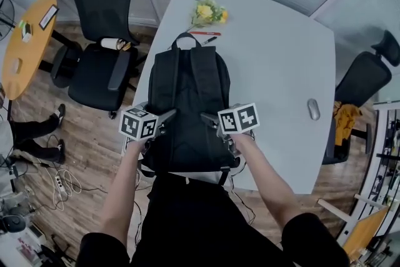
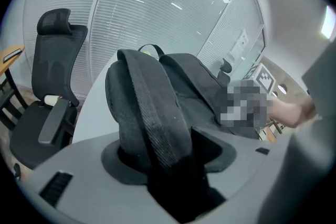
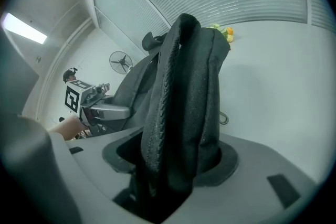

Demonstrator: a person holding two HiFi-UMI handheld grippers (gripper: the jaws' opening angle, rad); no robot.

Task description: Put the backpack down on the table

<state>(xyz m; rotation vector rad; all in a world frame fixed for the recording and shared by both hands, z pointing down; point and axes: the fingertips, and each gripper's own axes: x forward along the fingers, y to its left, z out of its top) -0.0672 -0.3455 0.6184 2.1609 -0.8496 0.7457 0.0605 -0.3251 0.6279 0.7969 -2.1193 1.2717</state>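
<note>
Black padded backpack (image 1: 189, 110) lies straps-up on the white table (image 1: 275, 72), base at the near edge, and your left gripper (image 1: 167, 115) and right gripper (image 1: 207, 117) each have jaws loosely apart round a shoulder strap (image 2: 152, 113), so widen both fully and draw back without snagging it.

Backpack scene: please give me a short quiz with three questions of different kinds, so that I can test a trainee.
1. True or false: the backpack lies on the table.
2. Which of these lies on the table beyond the top handle? A) yellow flowers B) a laptop C) a mug
3. What stands between the jaws of the left gripper and of the right gripper?
Key: 1 true; 2 A; 3 a shoulder strap of the backpack, one in each.
</note>
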